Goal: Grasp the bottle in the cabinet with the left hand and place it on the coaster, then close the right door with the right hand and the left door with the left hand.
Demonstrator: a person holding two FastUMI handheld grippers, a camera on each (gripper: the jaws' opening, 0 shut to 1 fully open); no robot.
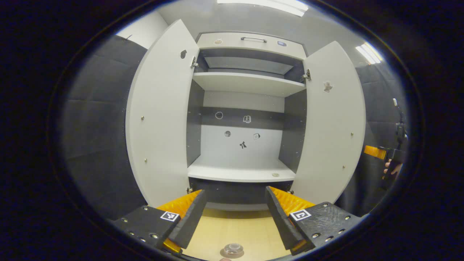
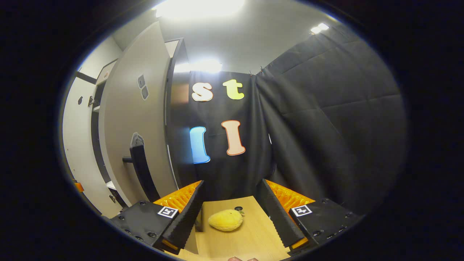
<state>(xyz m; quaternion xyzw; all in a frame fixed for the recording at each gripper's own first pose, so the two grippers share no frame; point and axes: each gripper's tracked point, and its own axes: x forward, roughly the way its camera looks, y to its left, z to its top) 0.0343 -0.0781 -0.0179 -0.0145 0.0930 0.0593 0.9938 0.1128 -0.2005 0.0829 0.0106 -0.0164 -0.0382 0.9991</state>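
The white cabinet [image 1: 241,172] stands in front of me with its left door [image 1: 159,119] and right door [image 1: 331,123] both swung wide. A clear round bottle top [image 1: 233,249] shows at the bottom edge on the wooden table [image 1: 250,232], seen from above on a dark disc that looks like the coaster. My left gripper [image 1: 235,194] is open above and in front of it, holding nothing. In the right gripper view, the right door's outer face [image 2: 134,119] with its black handle [image 2: 143,174] lies to the left of my open right gripper [image 2: 231,185].
The cabinet shelves [image 1: 246,82] are bare apart from a small flat disc [image 1: 275,174] on the lower one. A yellow plush fruit [image 2: 225,220] lies on the table between the right fingers. The other gripper with a hand [image 1: 389,159] shows at far right. Black cloth walls surround the booth.
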